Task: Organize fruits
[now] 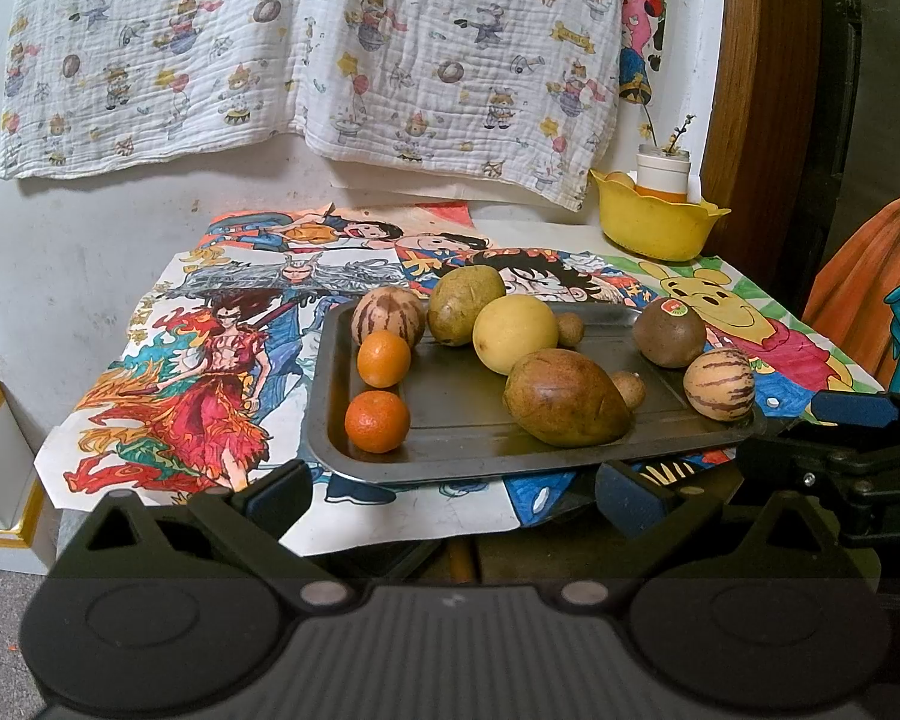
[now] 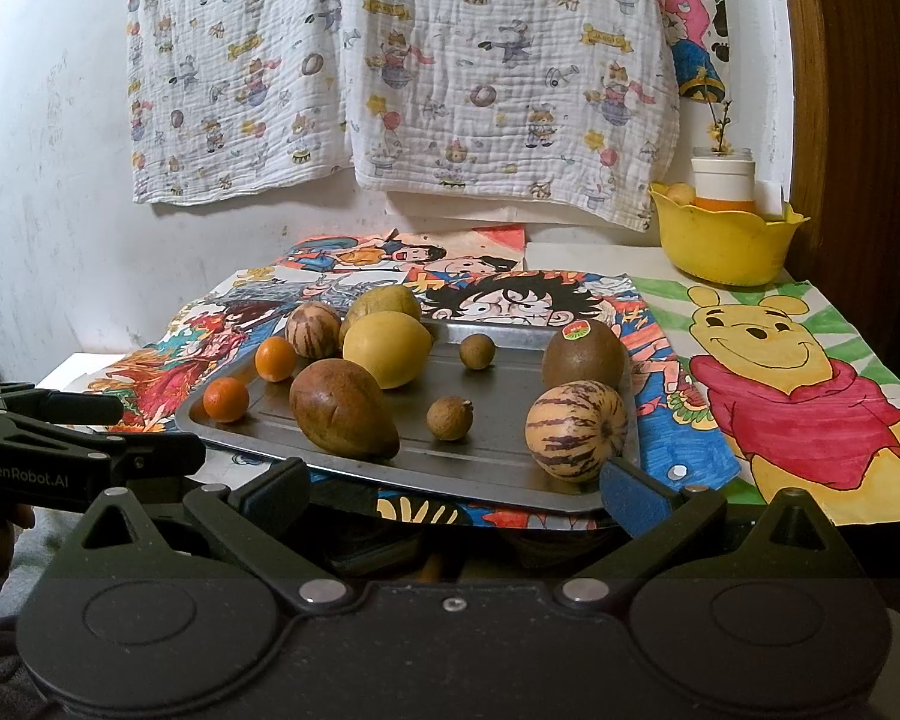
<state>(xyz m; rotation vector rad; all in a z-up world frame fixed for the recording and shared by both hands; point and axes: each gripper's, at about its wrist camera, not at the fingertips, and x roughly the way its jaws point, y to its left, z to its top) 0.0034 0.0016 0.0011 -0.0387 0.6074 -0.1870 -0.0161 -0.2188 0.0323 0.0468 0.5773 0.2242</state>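
A grey metal tray (image 1: pixel 462 450) lies on a table covered with coloured cartoon drawings (image 2: pixel 798 396), and the fruits are scattered loose over it. At its left edge sit two small oranges (image 1: pixel 378 420), one behind the other, with a striped, cream-and-purple melon-like fruit (image 1: pixel 389 315) touching the farther one. Behind the middle stands a dull green fruit (image 1: pixel 465 305), just beside a smooth yellow fruit (image 1: pixel 515 333); in front of that lies a large brown egg-shaped fruit (image 1: pixel 565 397) on its side. Two small brown round fruits (image 2: pixel 449 417) rest apart near the middle. Toward the right are a brown kiwi (image 2: pixel 583 356) with a sticker on top and a second striped fruit (image 2: pixel 575 431) at the near right corner. A yellow bowl (image 2: pixel 727 246) stands at the table's far right corner, well apart from the tray. The left gripper (image 1: pixel 456 495) is held at the near edge of the tray, its jaws spread wide and empty, the fruits all beyond the tips. The right gripper (image 2: pixel 456 495) is likewise open and empty at the near edge, its right finger just in front of the second striped fruit.
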